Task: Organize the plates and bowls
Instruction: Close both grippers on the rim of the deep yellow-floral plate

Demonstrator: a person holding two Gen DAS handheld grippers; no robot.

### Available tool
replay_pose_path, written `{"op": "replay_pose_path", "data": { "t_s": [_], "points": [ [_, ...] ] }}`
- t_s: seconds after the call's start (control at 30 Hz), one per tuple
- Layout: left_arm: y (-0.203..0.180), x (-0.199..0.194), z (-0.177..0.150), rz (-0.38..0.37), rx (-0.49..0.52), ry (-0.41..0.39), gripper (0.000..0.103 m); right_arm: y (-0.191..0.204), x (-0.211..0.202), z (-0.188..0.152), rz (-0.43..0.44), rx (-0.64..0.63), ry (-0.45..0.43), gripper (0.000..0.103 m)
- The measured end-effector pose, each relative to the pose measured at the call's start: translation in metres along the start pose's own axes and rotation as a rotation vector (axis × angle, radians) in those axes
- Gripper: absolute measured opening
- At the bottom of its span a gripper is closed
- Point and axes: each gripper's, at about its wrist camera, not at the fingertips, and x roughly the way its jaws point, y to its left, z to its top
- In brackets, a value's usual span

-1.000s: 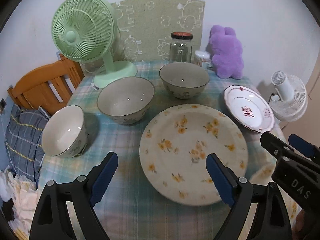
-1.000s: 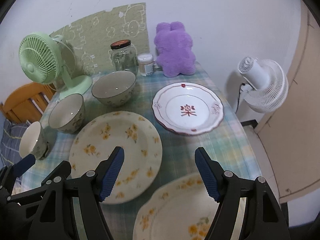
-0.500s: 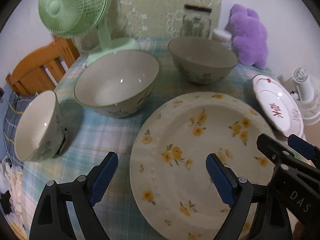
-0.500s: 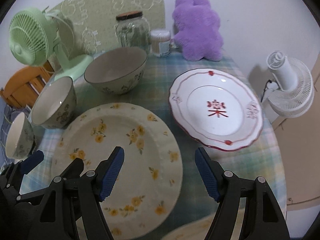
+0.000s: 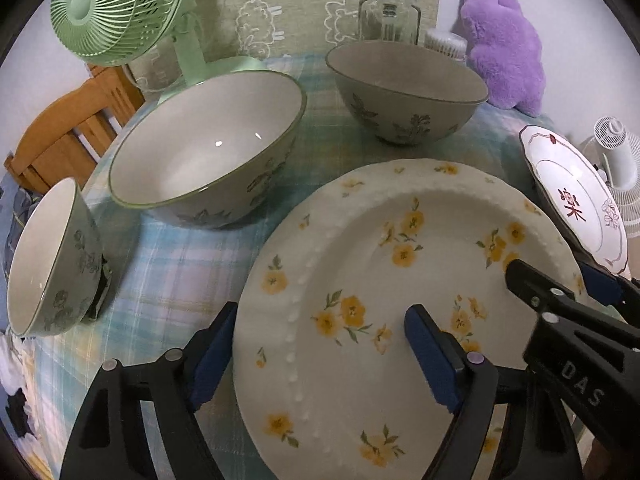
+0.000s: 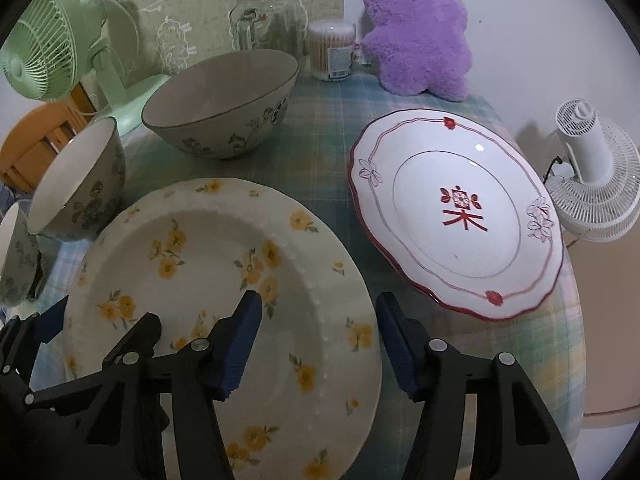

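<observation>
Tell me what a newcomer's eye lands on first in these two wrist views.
The big yellow-flowered plate fills the foreground, with the left gripper straddling its left rim and the right gripper its right rim, both closing, pads not yet pressing. Next come the red-trimmed plate to its right and the purple plush toy at the back.

Checked tablecloth (image 6: 320, 152): three bowls (image 5: 208, 156), two plates (image 6: 456, 216), fan (image 5: 120, 8), jar (image 6: 266, 16).

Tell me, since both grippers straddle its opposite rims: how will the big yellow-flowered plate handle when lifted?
The plate looks glazed, so probably slippery under the pads. Likely rigid ceramic, breakable if dropped. Wide and shallow, it may tilt unless both rims rise evenly.
</observation>
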Motion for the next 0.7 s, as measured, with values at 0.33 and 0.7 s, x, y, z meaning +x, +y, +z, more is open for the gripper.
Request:
{"op": "replay_pose_path", "data": {
  "t_s": [0.33, 0.7],
  "points": [
    [-0.001, 0.0, 0.002, -0.006, -0.003, 0.023, 0.082, 0.003, 0.009, 0.007, 0.006, 0.008, 0.035, 0.061],
    [0.008, -0.007, -0.006, -0.004, -0.03, 0.046, 0.077, 0.006, -0.001, -0.003, 0.026, 0.019, 0.07, 0.061]
  ]
}}
